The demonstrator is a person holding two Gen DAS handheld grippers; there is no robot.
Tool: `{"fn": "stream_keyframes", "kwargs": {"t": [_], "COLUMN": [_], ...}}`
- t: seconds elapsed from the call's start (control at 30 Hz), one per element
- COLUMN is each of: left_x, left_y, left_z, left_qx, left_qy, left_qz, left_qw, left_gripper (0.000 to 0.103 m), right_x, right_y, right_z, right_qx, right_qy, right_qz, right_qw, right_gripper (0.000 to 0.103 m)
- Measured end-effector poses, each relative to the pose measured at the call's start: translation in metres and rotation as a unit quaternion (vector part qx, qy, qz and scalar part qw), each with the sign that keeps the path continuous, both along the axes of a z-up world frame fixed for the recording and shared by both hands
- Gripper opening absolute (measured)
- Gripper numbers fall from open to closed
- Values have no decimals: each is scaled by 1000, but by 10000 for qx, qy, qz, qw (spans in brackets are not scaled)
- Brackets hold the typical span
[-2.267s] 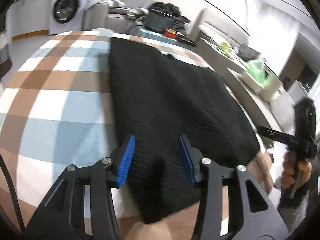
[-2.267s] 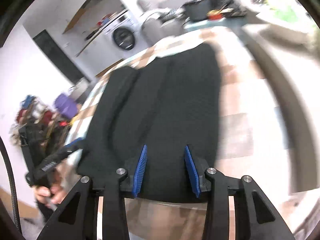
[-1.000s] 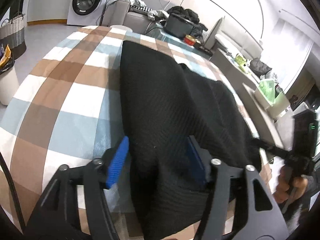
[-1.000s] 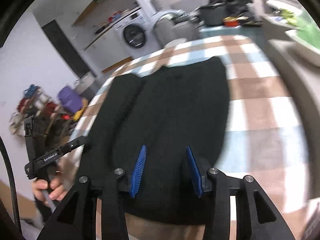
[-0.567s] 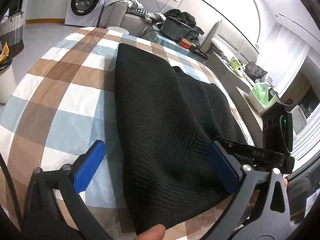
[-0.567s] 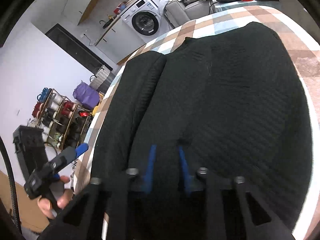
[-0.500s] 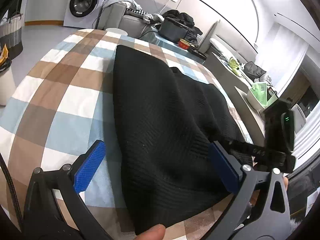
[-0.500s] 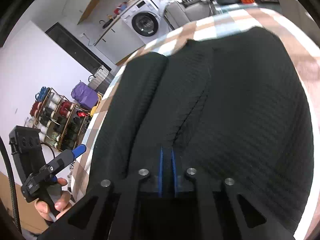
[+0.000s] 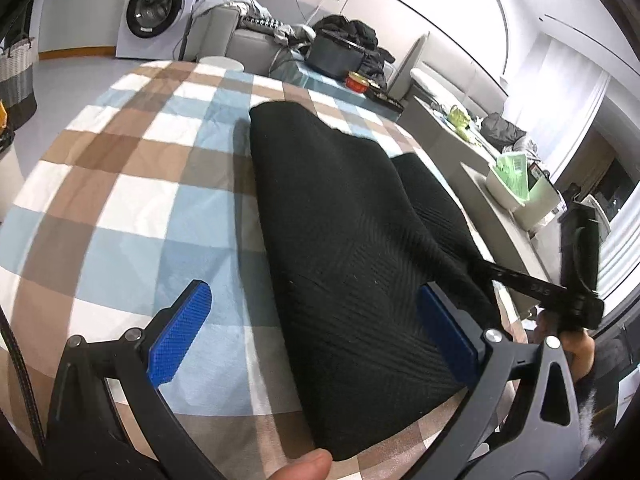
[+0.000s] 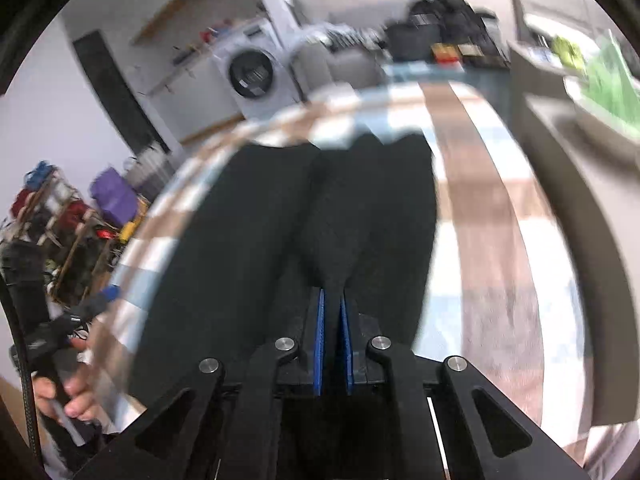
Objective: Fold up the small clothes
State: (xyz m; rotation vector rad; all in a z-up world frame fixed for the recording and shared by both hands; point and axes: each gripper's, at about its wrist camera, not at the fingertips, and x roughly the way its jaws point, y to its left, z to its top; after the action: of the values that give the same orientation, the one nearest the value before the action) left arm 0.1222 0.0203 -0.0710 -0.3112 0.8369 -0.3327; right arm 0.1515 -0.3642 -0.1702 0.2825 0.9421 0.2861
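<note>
Black knitted garment point(image 9: 352, 248) is spread on the checked cloth point(image 9: 120, 184); its near edge is straddled, untouched, by the wide-spread left gripper point(image 9: 316, 340); a ridge of it is pinched by the right gripper point(image 10: 332, 312).

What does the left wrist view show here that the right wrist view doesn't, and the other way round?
Only the left wrist view: the left gripper wide open, its blue pads either side of the black garment and not pressing it, and a fingertip at the bottom edge.
Only the right wrist view: the right gripper shut on a pinched ridge of the garment, and a cluttered rack at the left.
Both: the garment on the checked cloth, the washing machine, and the other gripper at the side.
</note>
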Motion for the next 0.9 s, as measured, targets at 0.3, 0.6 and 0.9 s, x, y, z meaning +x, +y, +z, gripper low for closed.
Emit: {"fn": "stream_keyframes", "kwargs": {"t": [0.3,0.6,0.9], "left_x": [6,9,7], "left_y": [-17,-21,-26], "left_z": [-10,-14,-18], "left_qx": [113,212,311], "left_qy": [118,138,153], "left_qz": [-156,-209,-282], "left_qw": [9997,9995,9990], "left_gripper": [102,102,102], "right_x": [8,-2,-33], "right_y": [-10,-12,-31], "right_z": [-26,10,-22], "right_qx": [928,70,961], "right_qy": [202,-442,145], "right_qz": [128,42,256], "right_qw": [9954,9990,9949], "right_gripper": [17,6,18]}}
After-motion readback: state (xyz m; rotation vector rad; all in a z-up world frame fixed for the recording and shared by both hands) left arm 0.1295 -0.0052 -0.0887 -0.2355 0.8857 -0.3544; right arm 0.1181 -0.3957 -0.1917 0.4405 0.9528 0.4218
